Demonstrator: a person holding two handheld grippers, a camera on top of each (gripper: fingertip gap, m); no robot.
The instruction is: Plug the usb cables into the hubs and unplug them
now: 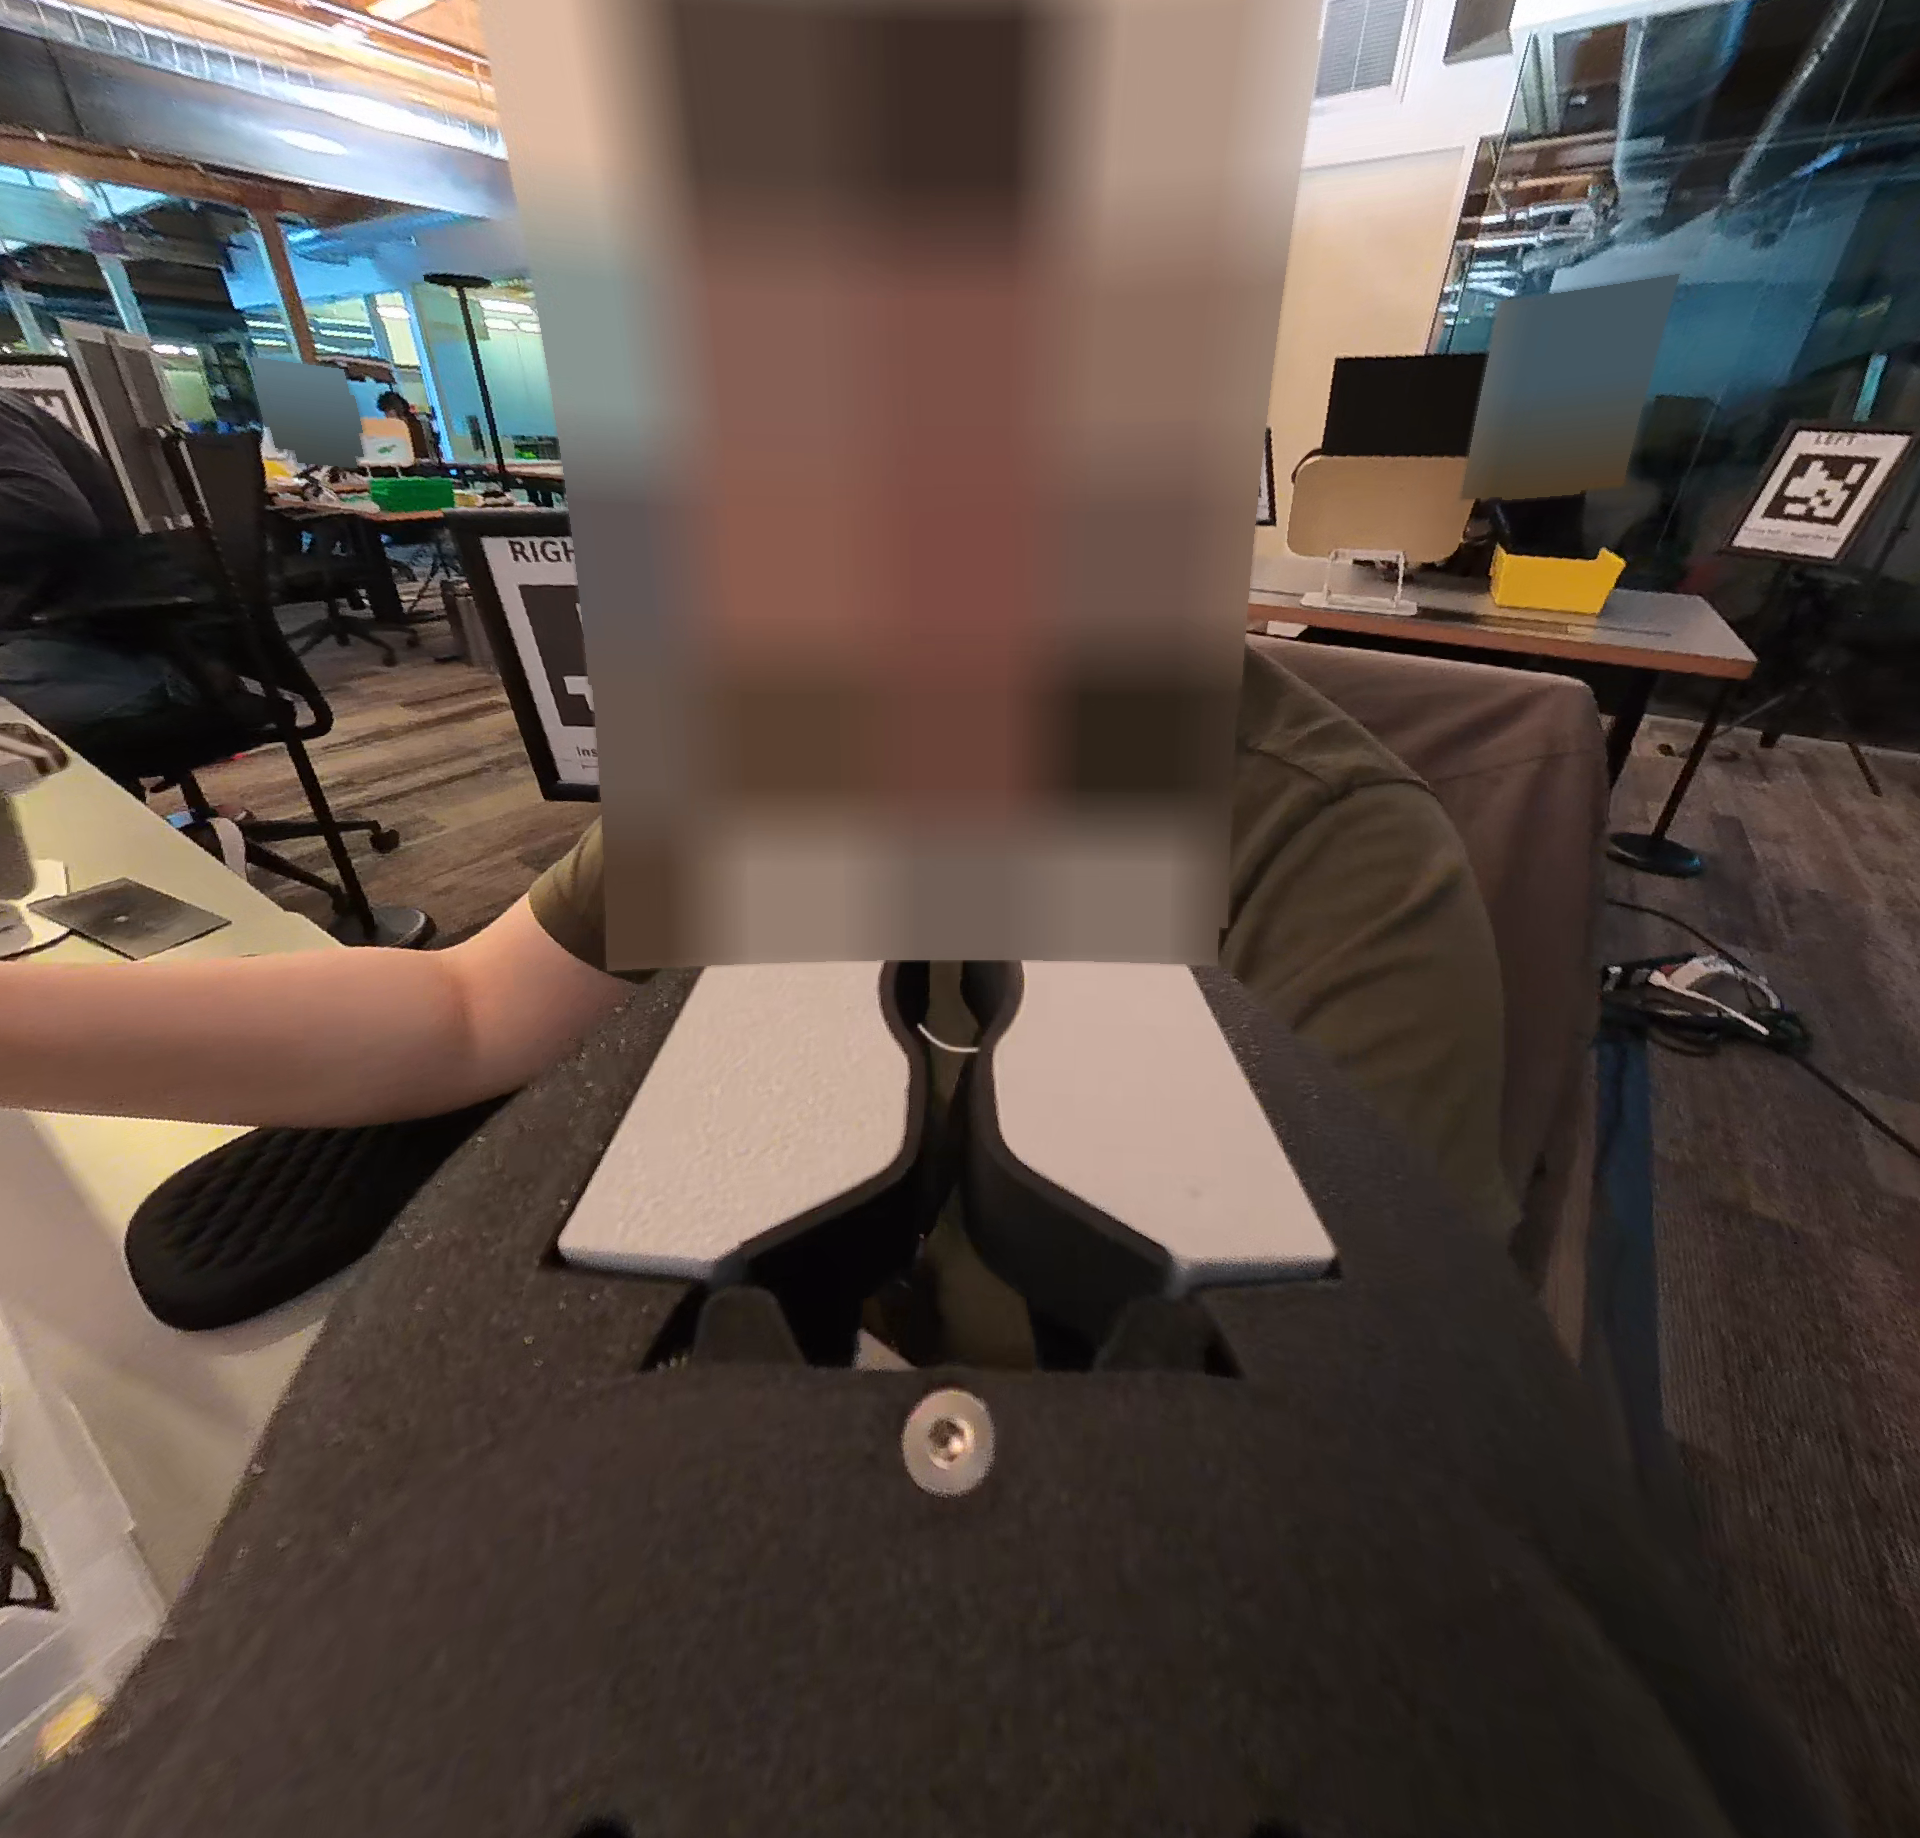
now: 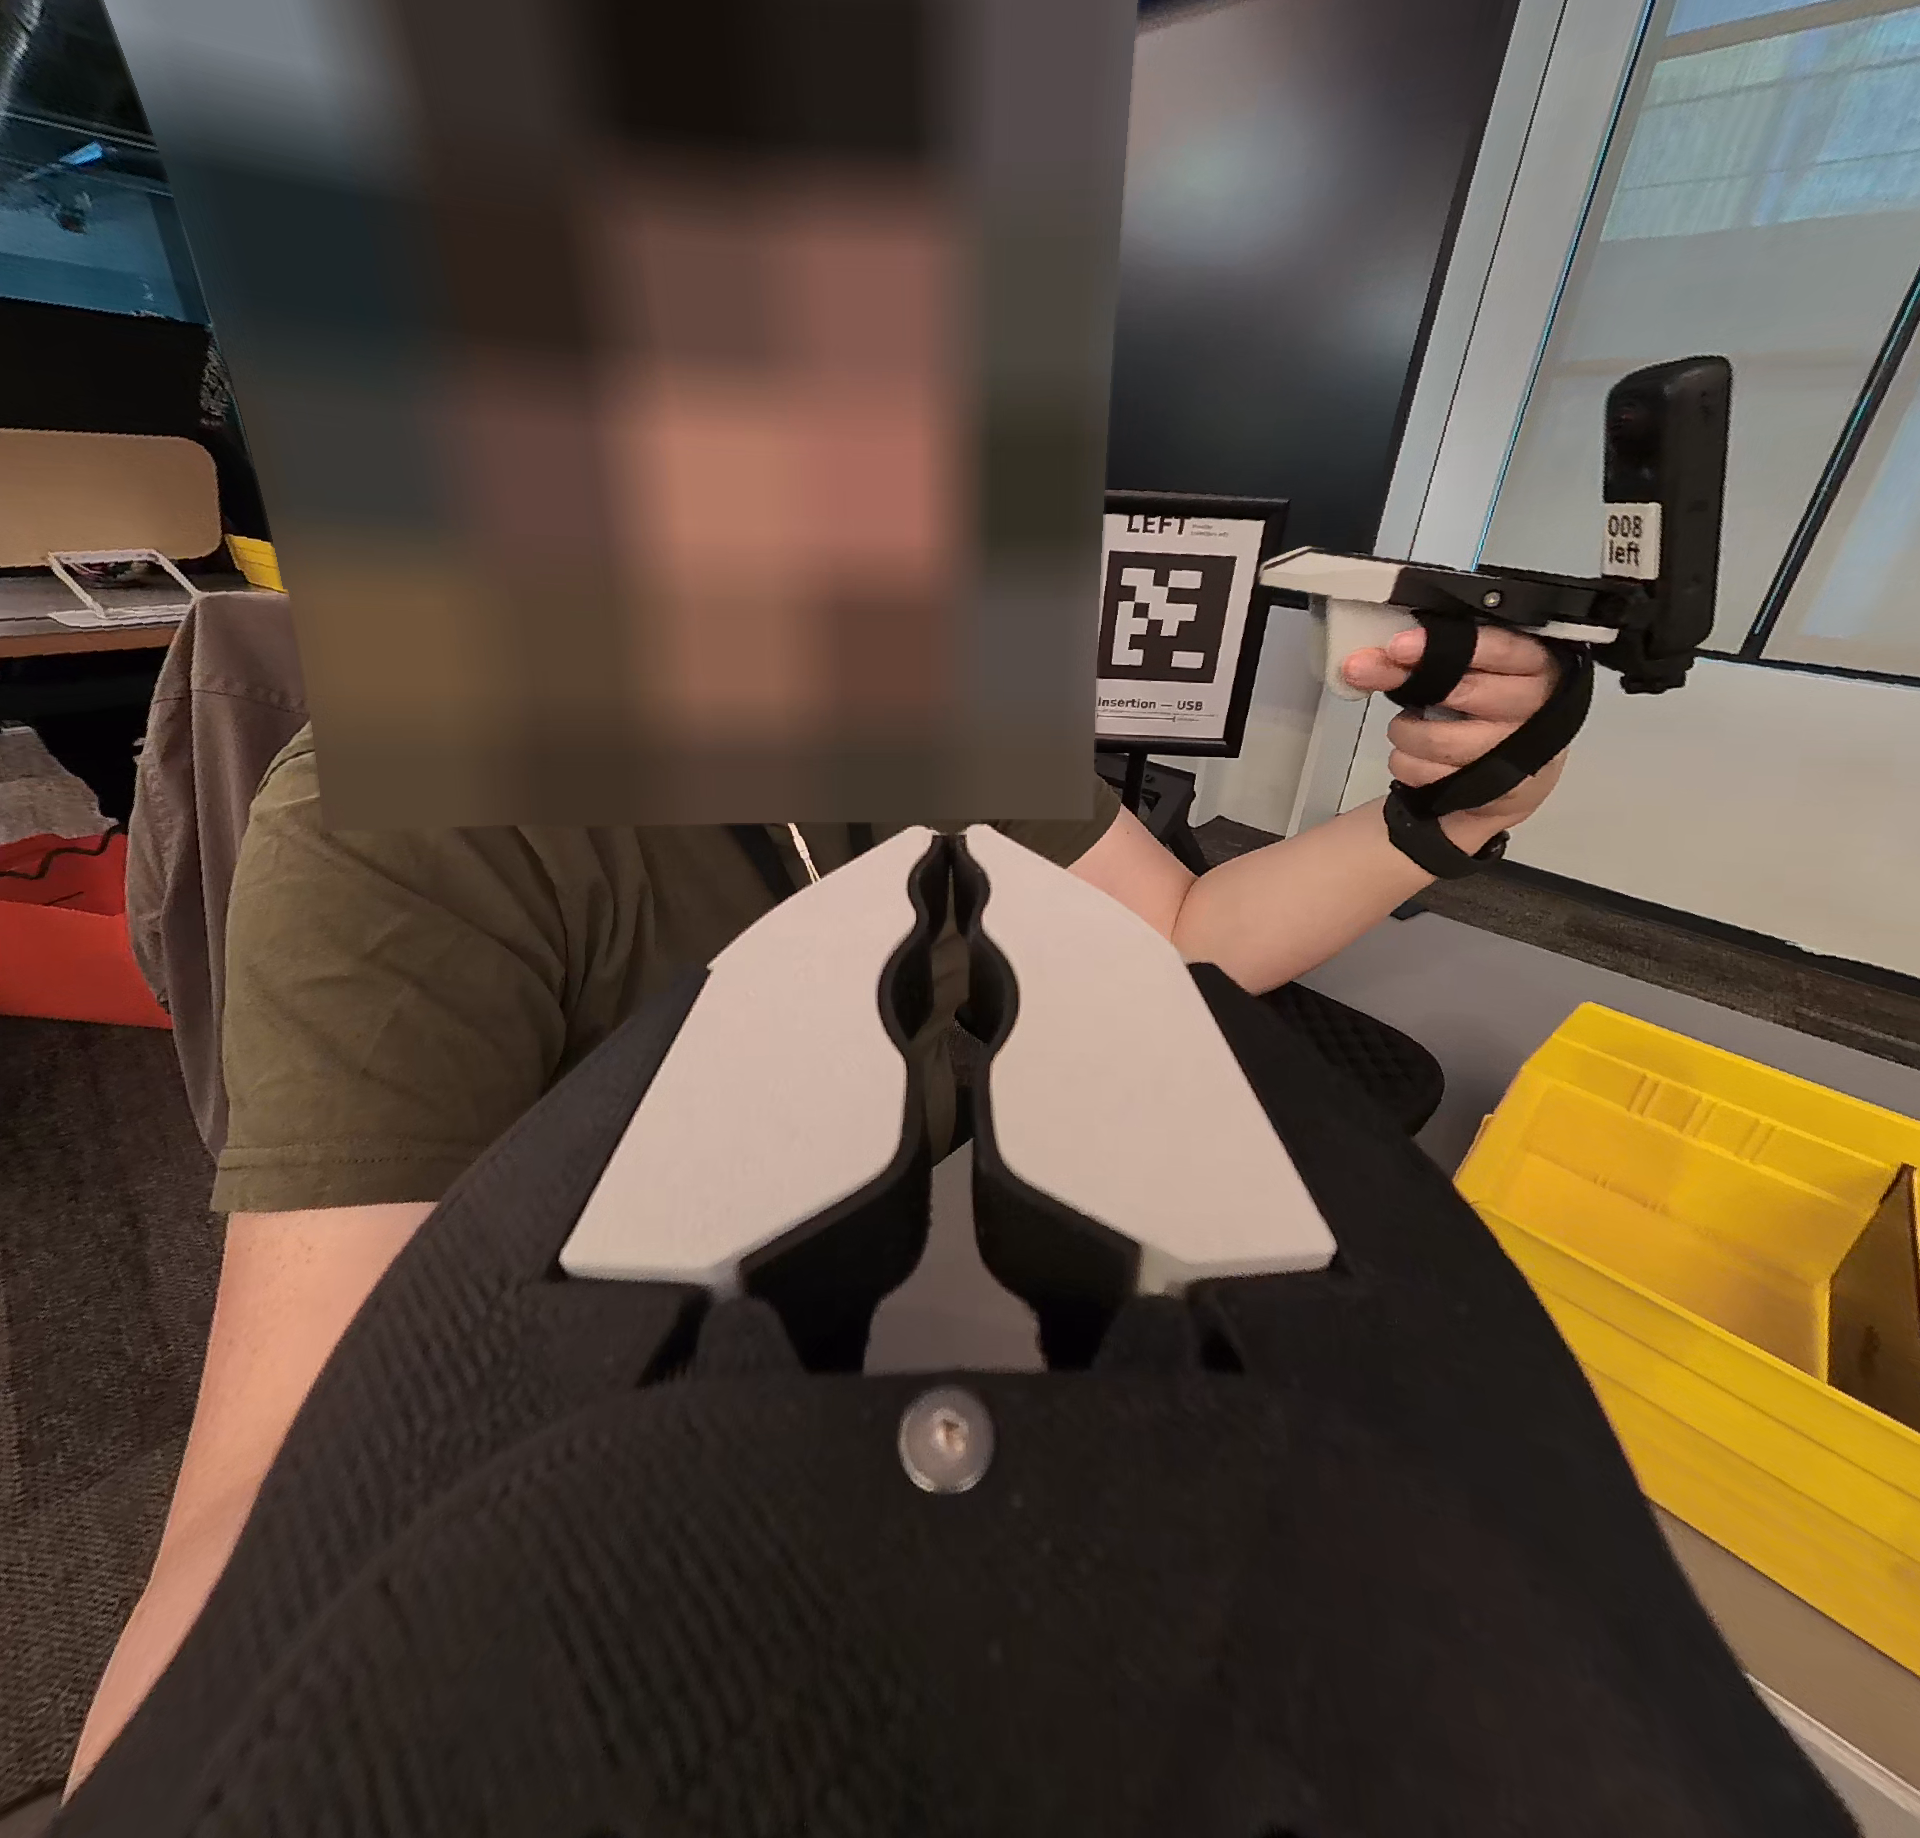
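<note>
We count two hand-held grippers with white fingers and black bodies — the left gripper [image 1: 948, 1009] and the right gripper [image 2: 951, 838]; each has two fingers, four in all; one person in an olive green short-sleeved shirt [image 2: 416, 967] faces both cameras; two framed white signs with black square-patterned markers show in the left wrist view — one sign at the left [image 1: 535, 645], one at the right [image 1: 1818, 489]; two yellow plastic bins, one small yellow bin [image 1: 1553, 578] on a far desk, one large yellow bin [image 2: 1704, 1269] near the right gripper.
</note>
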